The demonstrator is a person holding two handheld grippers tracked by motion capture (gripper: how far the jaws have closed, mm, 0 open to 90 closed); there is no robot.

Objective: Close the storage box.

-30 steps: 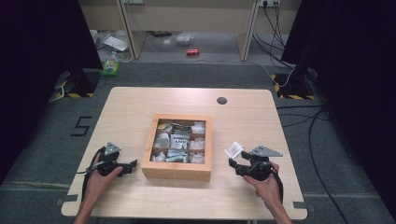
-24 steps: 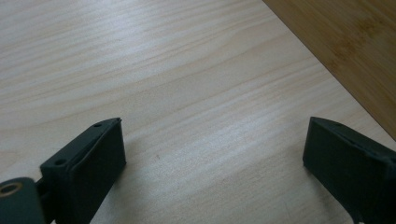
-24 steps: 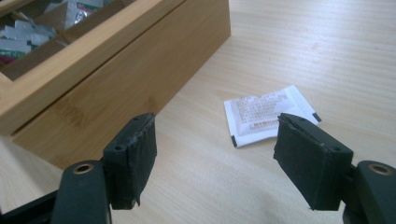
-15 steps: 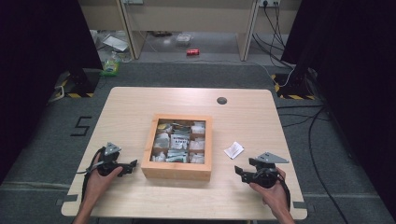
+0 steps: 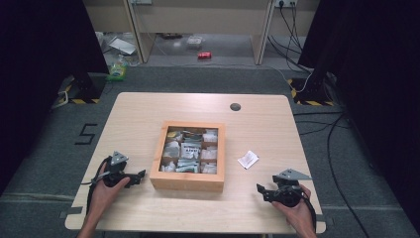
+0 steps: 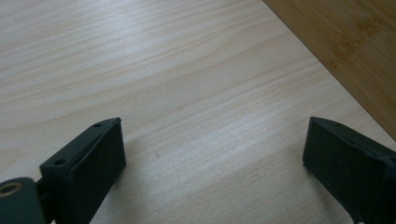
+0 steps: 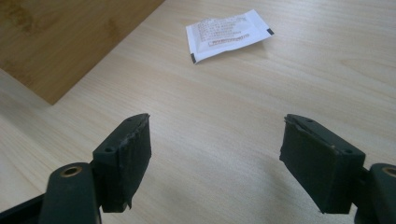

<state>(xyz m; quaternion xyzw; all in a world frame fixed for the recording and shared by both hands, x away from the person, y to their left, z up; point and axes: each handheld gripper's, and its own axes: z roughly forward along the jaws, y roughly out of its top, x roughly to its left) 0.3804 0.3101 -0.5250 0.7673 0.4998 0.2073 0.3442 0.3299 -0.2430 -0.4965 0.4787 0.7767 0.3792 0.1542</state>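
Right tongs (image 7: 215,140) jaws just been opening, now wide, nothing between, white sachet (image 7: 228,33) flat on counter (image 7: 224,107) ahead of them, well apart, left tongs (image 6: 212,158) wide, empty, beside wooden box (image 5: 188,153).

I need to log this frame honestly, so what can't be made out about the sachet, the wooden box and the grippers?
- Print on the white sachet: too small and blurred in the right gripper view.
- Wooden box contents: packets, labels too small in the high view.
- Box interior: cut off in both gripper views.
- Left gripper: part of a jaw cut off by the frame edge.
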